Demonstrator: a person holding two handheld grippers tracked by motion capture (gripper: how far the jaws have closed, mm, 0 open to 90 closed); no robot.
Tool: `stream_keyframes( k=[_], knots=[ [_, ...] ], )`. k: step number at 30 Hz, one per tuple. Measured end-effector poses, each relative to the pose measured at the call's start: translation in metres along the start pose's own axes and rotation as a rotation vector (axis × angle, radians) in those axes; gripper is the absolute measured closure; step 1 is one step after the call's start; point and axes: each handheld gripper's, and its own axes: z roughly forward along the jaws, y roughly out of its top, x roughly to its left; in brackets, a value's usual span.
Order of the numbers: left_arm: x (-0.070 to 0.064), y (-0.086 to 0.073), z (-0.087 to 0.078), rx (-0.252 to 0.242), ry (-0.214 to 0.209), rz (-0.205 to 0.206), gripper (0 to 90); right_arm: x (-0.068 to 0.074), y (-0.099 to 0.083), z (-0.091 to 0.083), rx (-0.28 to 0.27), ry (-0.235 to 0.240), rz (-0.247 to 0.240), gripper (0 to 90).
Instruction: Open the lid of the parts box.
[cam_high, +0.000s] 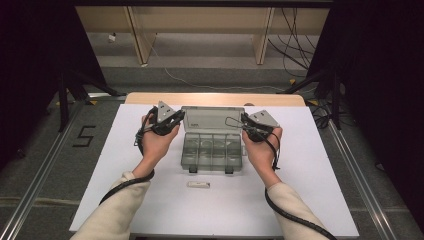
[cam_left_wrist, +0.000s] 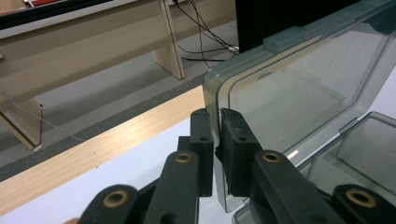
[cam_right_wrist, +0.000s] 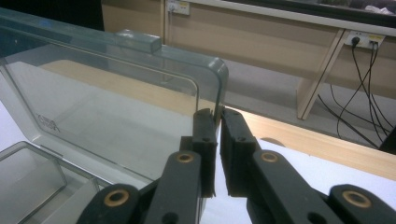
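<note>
Lid (cam_high: 212, 119) clear smoky plastic, raised, rounded corners.

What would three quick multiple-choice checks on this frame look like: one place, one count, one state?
1. Where does the small white object lie?
A. inside the box
B. on the mat in front of the box
C. behind the lid

2. How many compartments does the box tray show across its front row?
A. two
B. four
C. six

3. What state is the clear lid in?
A. open, each side edge pinched by a gripper
B. shut and latched
C. lying loose on the floor

Answers: B, it lies on the white mat nearer the person; B, three dividers show; A, left gripper and right gripper clamp its edges.
</note>
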Motion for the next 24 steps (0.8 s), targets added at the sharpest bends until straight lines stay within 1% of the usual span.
stream_keyframes(
  k=[1, 2, 4, 10, 12, 13, 17, 20, 21, 23, 24],
  knots=[
    [-0.0015, -0.0012, -0.0003, 0.014, 0.008, -0.021, 83.0, -0.0001, -0.0004, 0.0009, 0.004, -0.001, 0.002, 85.1],
    [-0.0014, -0.0015, 0.0002, 0.015, 0.008, -0.022, 83.0, -0.0003, -0.0006, 0.0012, 0.003, -0.002, 0.001, 85.1],
    [-0.0014, -0.0021, 0.0006, 0.024, 0.012, -0.02, 83.0, -0.0004, -0.0012, 0.0018, 0.006, -0.001, -0.001, 85.0],
    [-0.0011, -0.0032, 0.0021, 0.03, 0.01, -0.022, 83.0, -0.0003, -0.0032, 0.0039, 0.009, -0.001, 0.001, 84.8],
    [-0.001, -0.0037, 0.0027, 0.031, 0.008, -0.027, 82.9, -0.0003, -0.0037, 0.0043, 0.023, 0.005, 0.008, 84.7],
    [-0.001, -0.004, 0.0029, 0.034, 0.009, -0.026, 82.8, -0.001, -0.0042, 0.0054, 0.017, 0.0, -0.003, 84.7],
    [-0.0014, -0.0077, 0.0065, 0.044, 0.008, -0.026, 82.8, -0.0009, -0.0072, 0.0077, 0.032, 0.001, -0.001, 84.8],
    [-0.0012, -0.0083, 0.007, 0.051, 0.011, -0.021, 82.7, -0.0011, -0.0086, 0.0092, 0.028, 0.003, 0.002, 84.9],
    [-0.0012, -0.0084, 0.0073, 0.052, 0.011, -0.023, 82.7, -0.0011, -0.0088, 0.009, 0.032, -0.001, -0.001, 84.9],
    [-0.0013, -0.009, 0.0079, 0.053, 0.011, -0.025, 82.7, -0.0012, -0.0094, 0.0095, 0.034, 0.002, -0.001, 84.9],
    [-0.0011, -0.0095, 0.0086, 0.052, 0.01, -0.028, 82.7, -0.0018, -0.0099, 0.0093, 0.043, 0.007, -0.005, 84.9]
  ],
)
